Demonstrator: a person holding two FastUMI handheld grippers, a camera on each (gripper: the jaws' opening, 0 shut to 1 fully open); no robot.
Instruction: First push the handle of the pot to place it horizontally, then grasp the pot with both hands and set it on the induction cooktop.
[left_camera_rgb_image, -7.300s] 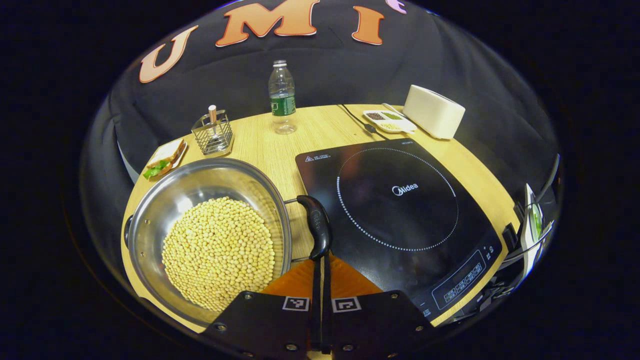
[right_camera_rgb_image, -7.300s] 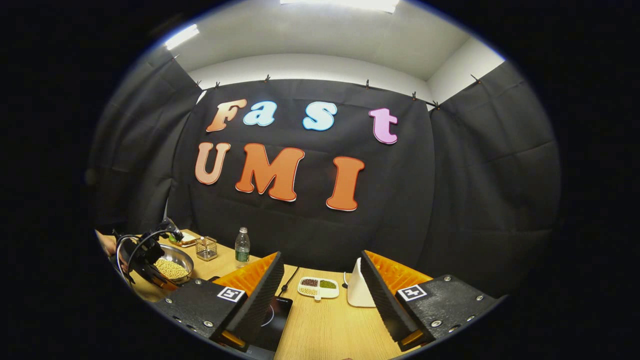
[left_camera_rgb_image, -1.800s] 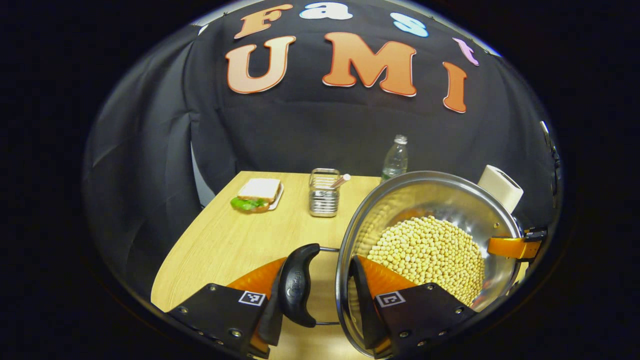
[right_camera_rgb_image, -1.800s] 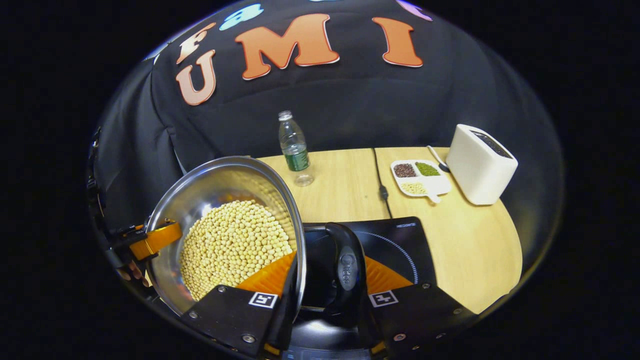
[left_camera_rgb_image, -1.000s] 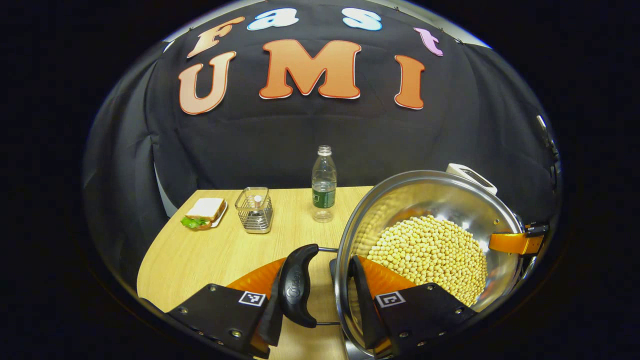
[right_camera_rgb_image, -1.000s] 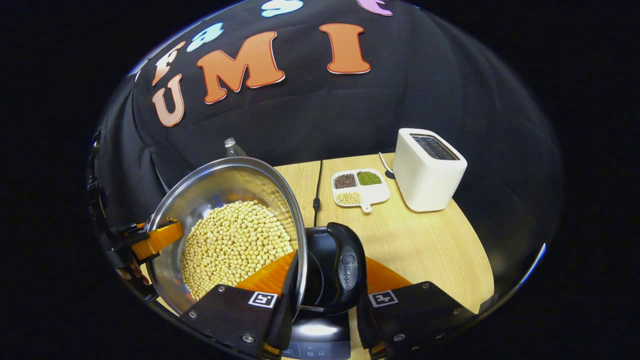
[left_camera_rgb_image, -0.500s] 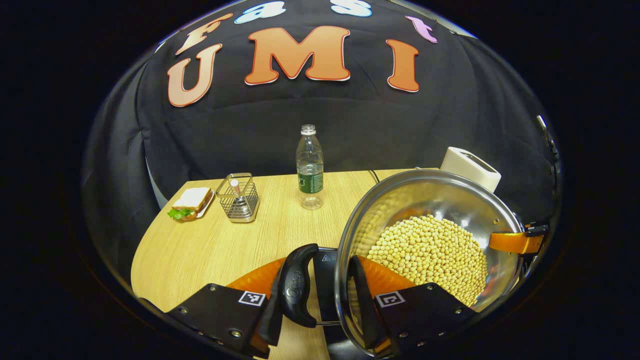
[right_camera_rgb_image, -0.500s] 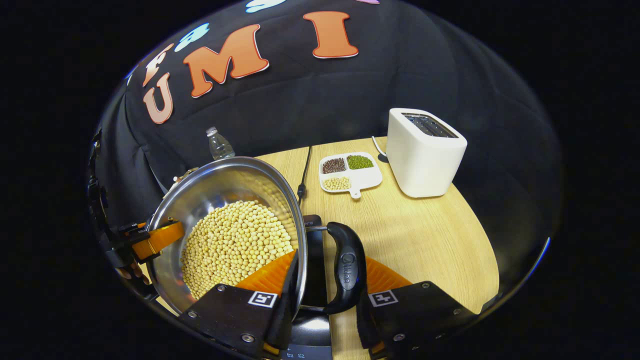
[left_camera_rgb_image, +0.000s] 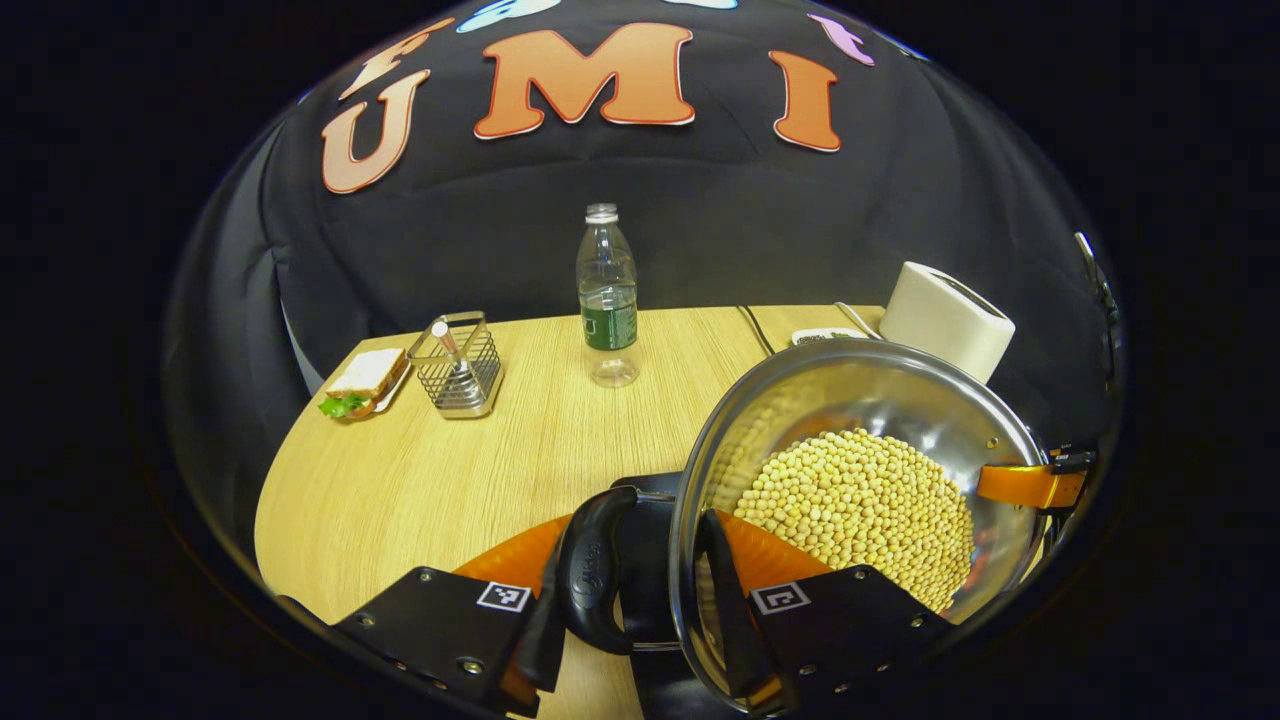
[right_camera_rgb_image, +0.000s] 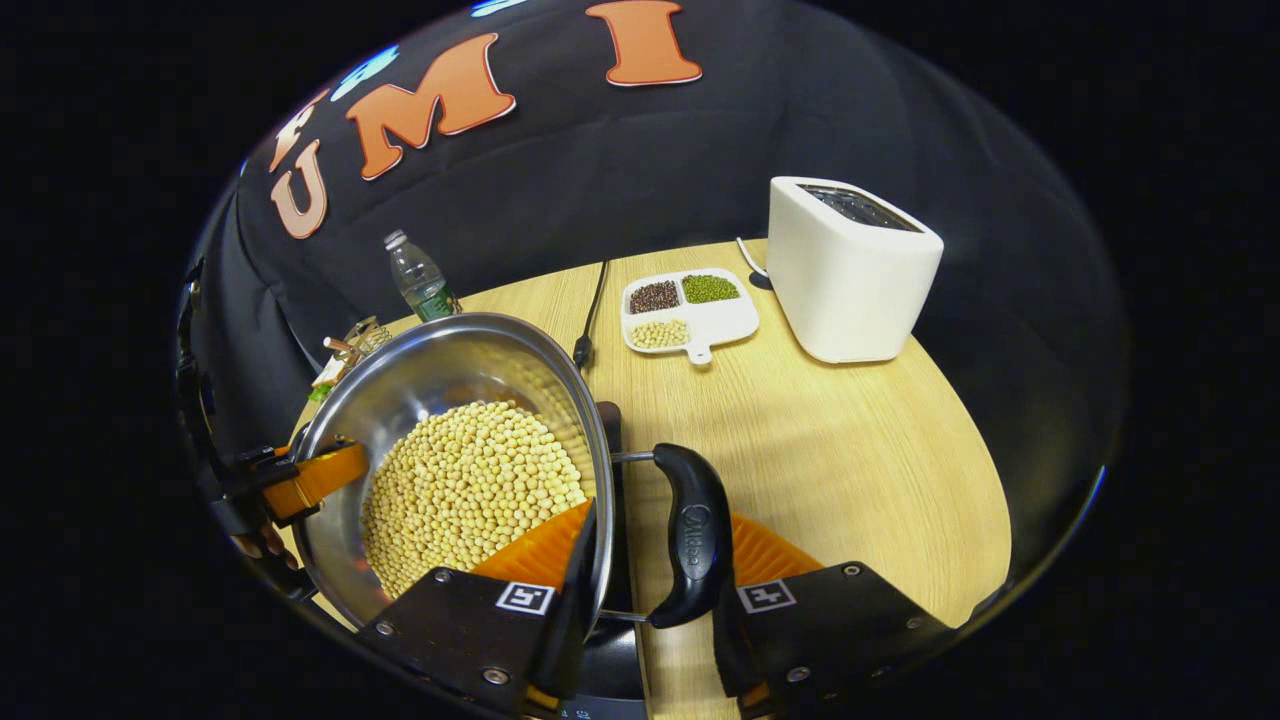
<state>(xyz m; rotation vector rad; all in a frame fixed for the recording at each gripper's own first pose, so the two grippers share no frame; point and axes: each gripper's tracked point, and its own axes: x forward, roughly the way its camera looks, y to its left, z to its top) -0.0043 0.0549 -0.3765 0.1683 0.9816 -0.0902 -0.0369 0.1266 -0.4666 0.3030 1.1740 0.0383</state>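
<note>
Gripping pot rim, left tongs, right tongs, toaster beyond.

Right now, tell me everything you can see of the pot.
The pot is a shiny, round metal pan, lidless, heaped with pale yellow beans. A black loop handle on wire brackets sits at each side. The left gripper straddles the rim by one handle, the right gripper likewise at the other. It appears held up, tilted in both views, over the dark cooktop.
</note>
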